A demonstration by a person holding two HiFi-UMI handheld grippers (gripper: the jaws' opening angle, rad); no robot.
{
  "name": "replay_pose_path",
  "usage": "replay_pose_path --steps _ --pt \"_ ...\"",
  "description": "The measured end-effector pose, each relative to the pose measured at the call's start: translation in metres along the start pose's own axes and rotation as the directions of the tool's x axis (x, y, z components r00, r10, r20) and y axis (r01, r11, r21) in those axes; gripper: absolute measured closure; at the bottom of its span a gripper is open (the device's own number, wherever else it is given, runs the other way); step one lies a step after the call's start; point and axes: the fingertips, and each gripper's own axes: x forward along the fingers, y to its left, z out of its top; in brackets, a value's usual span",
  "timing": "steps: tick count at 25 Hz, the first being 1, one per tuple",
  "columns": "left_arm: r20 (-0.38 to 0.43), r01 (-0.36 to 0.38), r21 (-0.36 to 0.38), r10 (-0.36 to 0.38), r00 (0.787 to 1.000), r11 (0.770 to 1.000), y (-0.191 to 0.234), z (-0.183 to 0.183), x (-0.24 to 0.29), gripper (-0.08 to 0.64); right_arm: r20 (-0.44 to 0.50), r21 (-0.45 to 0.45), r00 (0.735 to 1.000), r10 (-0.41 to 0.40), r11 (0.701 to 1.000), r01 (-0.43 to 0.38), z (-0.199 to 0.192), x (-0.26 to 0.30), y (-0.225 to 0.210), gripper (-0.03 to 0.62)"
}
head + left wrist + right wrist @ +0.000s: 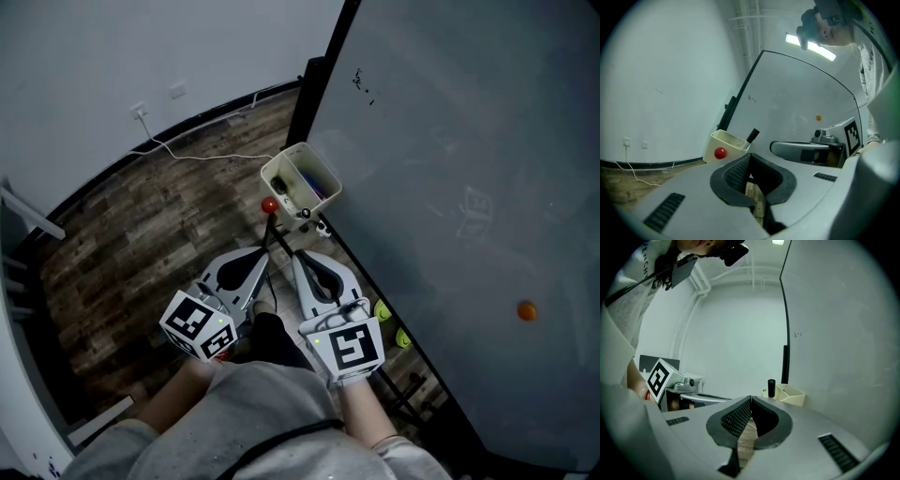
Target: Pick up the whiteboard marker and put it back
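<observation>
A cream marker holder (298, 180) hangs at the whiteboard's lower left edge, with a red round magnet (269, 205) on its front. A black whiteboard marker (753, 135) stands upright in the holder (727, 142); the right gripper view shows the marker (771, 388) in the holder's (789, 394) near corner. My left gripper (266, 247) and right gripper (299, 250) point side by side at the holder, a little short of it. Both are shut with nothing between the pads (737, 174) (737, 418).
The whiteboard (450, 187) fills the right side, with an orange magnet (527, 310) on it. Its black frame post (302, 103) rises behind the holder. A white cable (202, 157) lies on the wooden floor near the wall. Two yellow-green objects (382, 309) sit at the board's base.
</observation>
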Motion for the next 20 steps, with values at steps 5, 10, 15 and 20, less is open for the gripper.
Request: replay_pose_path --steps 5,10,15,20 --pt "0.015 0.022 0.009 -0.022 1.000 1.000 -0.008 0.008 -0.005 0.549 0.002 0.029 1.000 -0.010 1.000 0.010 0.006 -0.005 0.004 0.572" --pt "0.024 0.034 0.015 -0.034 0.999 0.999 -0.011 0.011 -0.011 0.549 0.007 0.008 1.000 -0.009 1.000 0.009 0.012 -0.006 0.010 0.572" --pt "0.026 0.039 0.016 -0.040 0.999 0.999 -0.013 0.011 -0.018 0.549 -0.006 0.012 1.000 -0.011 1.000 0.011 0.015 -0.010 0.018 0.572" --pt "0.028 0.047 0.014 -0.047 0.998 0.999 -0.015 0.011 -0.023 0.549 0.002 0.003 1.000 -0.011 1.000 0.011 0.017 -0.012 0.021 0.572"
